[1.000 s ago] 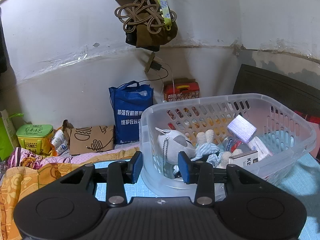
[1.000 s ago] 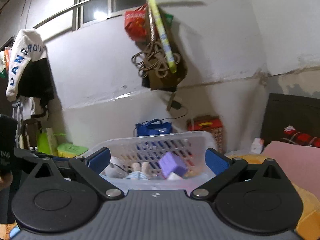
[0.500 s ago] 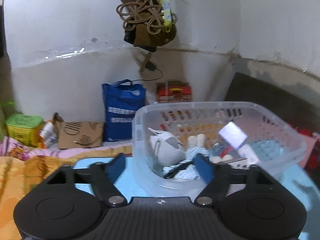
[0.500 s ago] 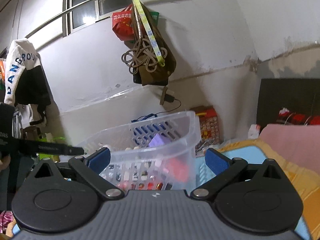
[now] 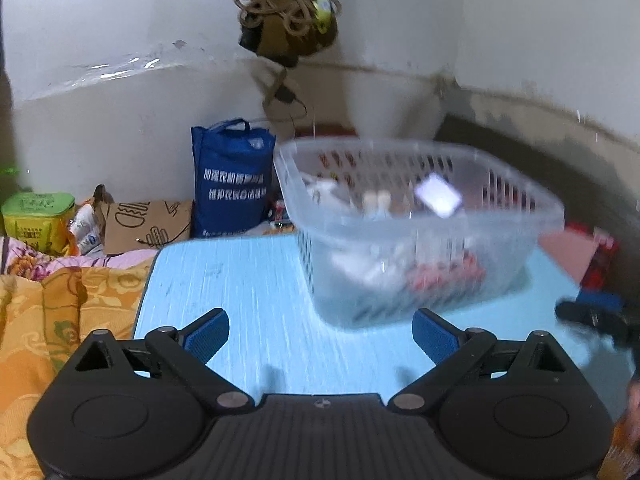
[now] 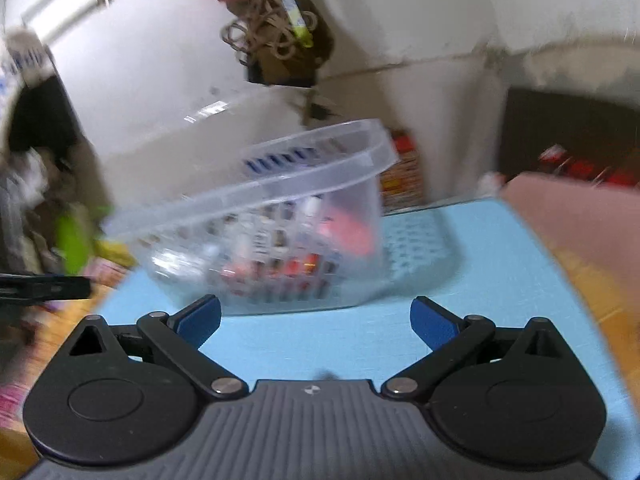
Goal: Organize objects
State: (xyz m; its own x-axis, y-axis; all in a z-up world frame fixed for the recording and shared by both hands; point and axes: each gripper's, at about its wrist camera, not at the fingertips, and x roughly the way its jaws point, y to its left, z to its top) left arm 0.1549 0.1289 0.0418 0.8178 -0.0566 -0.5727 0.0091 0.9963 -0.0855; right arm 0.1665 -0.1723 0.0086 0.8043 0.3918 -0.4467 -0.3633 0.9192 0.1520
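A clear plastic basket (image 5: 516,216) stands on the light blue table (image 5: 240,280), holding several small items, among them a pale purple block (image 5: 438,199); the rest is blurred. It also shows in the right wrist view (image 6: 352,160). My left gripper (image 5: 320,334) is open and empty, a little short of the basket's near wall. My right gripper (image 6: 316,320) is open and empty, just short of the basket. The right gripper's black tip shows at the left wrist view's right edge (image 5: 592,316).
A blue bag (image 5: 230,184), a cardboard piece (image 5: 148,224) and a green box (image 5: 38,216) stand against the white wall behind the table. Orange flowered cloth (image 5: 60,320) lies left of the table. A pink cushion (image 6: 580,220) lies to the right.
My left gripper has opened from nearly shut and both grippers have pulled back from the basket, which now stands farther off on the table.
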